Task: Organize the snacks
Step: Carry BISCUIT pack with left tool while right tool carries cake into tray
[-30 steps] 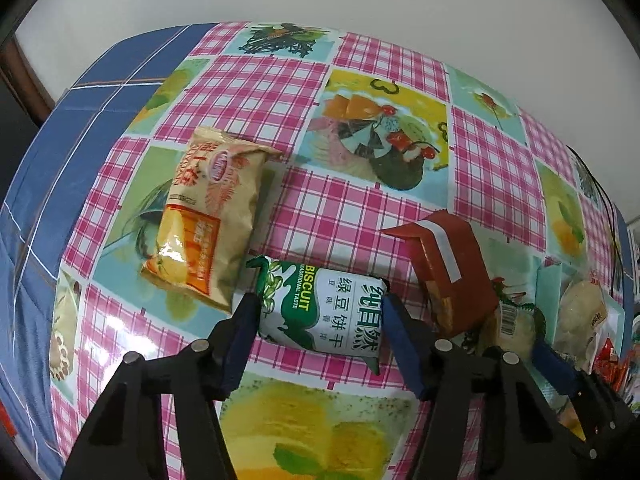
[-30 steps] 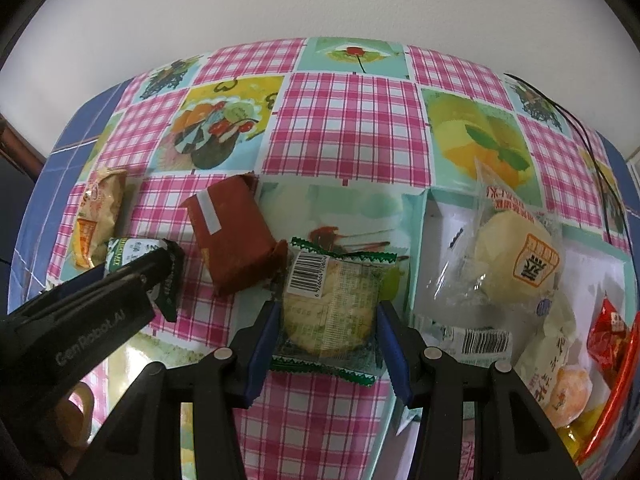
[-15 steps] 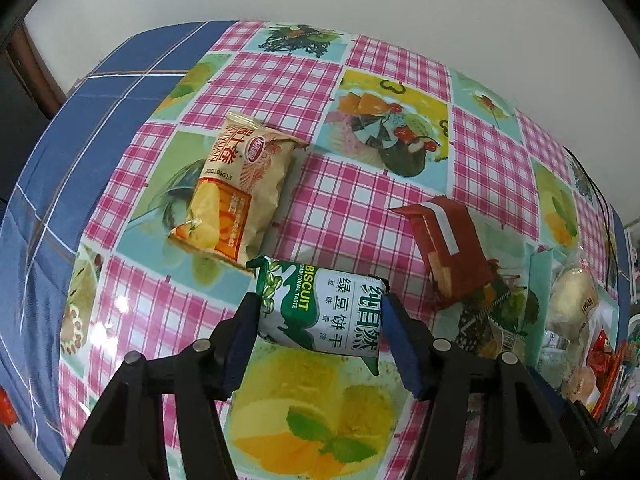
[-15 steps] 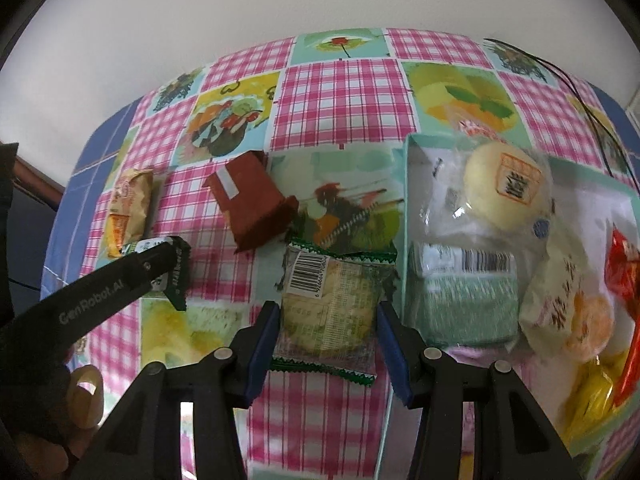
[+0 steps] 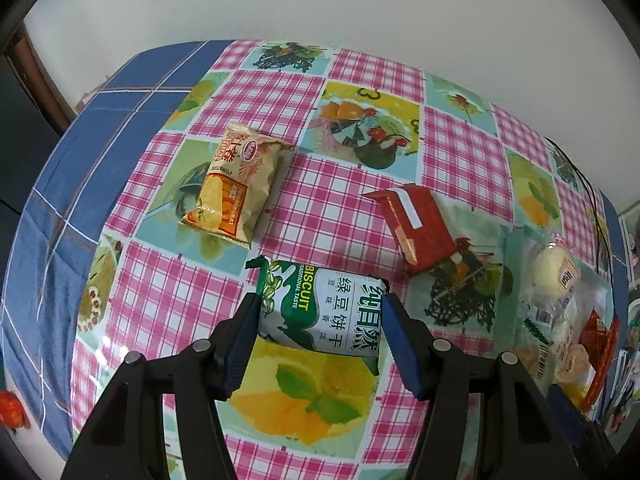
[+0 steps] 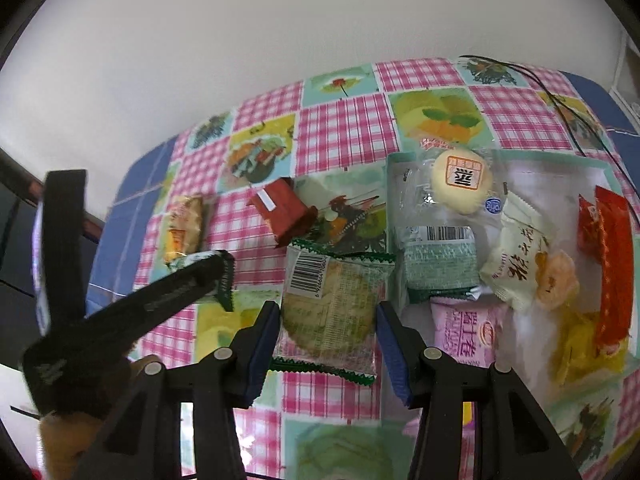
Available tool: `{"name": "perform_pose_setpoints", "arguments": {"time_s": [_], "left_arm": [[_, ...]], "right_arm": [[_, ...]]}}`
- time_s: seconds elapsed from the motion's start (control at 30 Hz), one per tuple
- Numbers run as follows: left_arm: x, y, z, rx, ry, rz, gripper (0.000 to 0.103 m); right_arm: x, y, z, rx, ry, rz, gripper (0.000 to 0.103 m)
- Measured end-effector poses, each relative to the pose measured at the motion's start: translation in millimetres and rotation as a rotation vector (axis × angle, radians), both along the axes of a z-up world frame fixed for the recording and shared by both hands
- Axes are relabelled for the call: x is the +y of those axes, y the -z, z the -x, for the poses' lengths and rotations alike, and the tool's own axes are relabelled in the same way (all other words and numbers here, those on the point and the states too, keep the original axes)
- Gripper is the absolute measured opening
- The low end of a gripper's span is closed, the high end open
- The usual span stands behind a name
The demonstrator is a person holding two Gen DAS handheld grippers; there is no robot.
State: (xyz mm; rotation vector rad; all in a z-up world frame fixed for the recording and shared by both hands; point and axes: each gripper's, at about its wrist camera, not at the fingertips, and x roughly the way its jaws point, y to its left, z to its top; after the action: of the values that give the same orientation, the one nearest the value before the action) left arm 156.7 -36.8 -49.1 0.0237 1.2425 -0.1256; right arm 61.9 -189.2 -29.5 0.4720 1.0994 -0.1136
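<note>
Above the table's pink-checked fruit-print oilcloth (image 5: 328,204), the left gripper (image 5: 318,322) clamps a green-and-white biscuit packet (image 5: 320,312), and the right gripper (image 6: 326,328) clamps a clear green-edged cookie packet (image 6: 332,312) beside the crowded white tray (image 6: 520,168) (its left rim close). Bare cloth lies between the orange chip bag (image 5: 236,188) and the red carton (image 5: 416,220).

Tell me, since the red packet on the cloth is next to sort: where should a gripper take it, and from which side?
Probably from above, pads across the red packet's two long sides near mid-length. It lies flat and alone on the tablecloth, its long edges free, clear of the orange packet. Its folded end looks less even, so likely a poorer hold.
</note>
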Motion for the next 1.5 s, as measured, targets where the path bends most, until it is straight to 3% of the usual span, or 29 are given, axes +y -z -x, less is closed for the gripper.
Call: {"name": "perform_pose_setpoints", "arguments": {"time_s": [0.3,0.67,0.93,1.23,1.5], "left_arm": [[-26,-15,19,-0.040,0.029,-0.044,0.063],[-65,-34,34,-0.082,0.064,-0.044,0.063],[-113,-32,53,-0.064,0.170,-0.024,0.063],[-169,-31,80,-0.071,0.313,-0.040,0.063],[-188,-26,88,-0.063,0.355,-0.037,0.063]], "right_arm": [[-15,-12,27,-0.046,0.025,-0.067,0.052],[-61,-13,39,-0.046,0.089,-0.012,0.052],[-114,-1,49,-0.006,0.191,0.012,0.052],[-154,12,61,0.015,0.274,-0.027,0.052],[-174,16,72,0.025,0.317,-0.039,0.052]]}}
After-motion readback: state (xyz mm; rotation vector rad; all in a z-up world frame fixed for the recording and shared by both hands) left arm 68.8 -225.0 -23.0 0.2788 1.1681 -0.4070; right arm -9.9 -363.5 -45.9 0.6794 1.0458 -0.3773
